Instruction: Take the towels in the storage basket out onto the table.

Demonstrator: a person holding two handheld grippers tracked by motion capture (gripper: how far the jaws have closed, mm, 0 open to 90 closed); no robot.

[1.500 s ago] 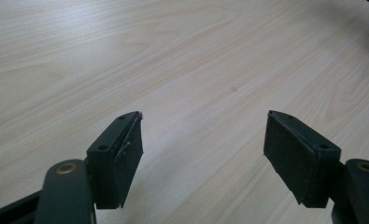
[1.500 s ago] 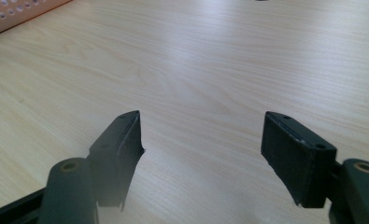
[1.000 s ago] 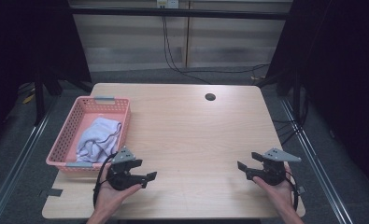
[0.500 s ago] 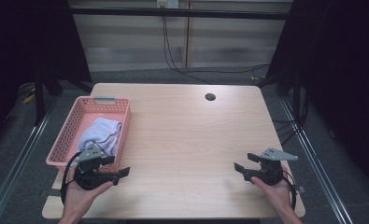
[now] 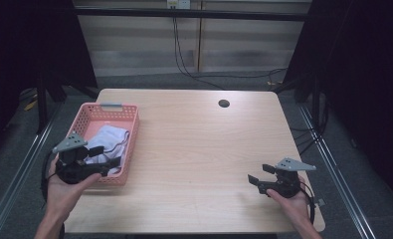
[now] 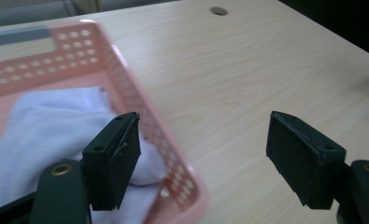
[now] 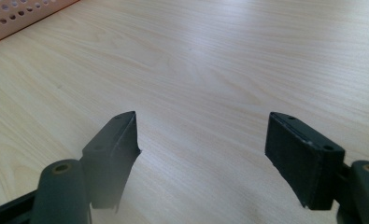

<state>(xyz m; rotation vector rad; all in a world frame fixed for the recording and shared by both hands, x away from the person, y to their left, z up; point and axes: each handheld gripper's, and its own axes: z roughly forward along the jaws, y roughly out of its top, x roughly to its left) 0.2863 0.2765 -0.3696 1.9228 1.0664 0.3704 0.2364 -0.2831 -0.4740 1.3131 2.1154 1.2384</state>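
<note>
A pink plastic basket (image 5: 92, 115) stands on the left of the wooden table, with a white cloth (image 5: 112, 137) bunched inside it. My left gripper (image 5: 107, 155) hovers over the basket's near right corner, open, with nothing held. In the left gripper view the basket rim (image 6: 140, 93) and the cloth (image 6: 46, 121) lie below the wide-apart jaws of that gripper (image 6: 203, 154). My right gripper (image 5: 258, 173) rests low near the table's front right, open and pointing left. The right gripper view has bare wood between that gripper's (image 7: 203, 154) jaws.
The light wooden table (image 5: 199, 144) has a round cable hole (image 5: 224, 103) at the far right. A corner of the basket (image 7: 14, 16) is at the top left of the right gripper view. Dark curtains and metal rails flank the table.
My left hand has moved left and up from the table's front edge to above the basket's near corner. The right hand has stayed put.
</note>
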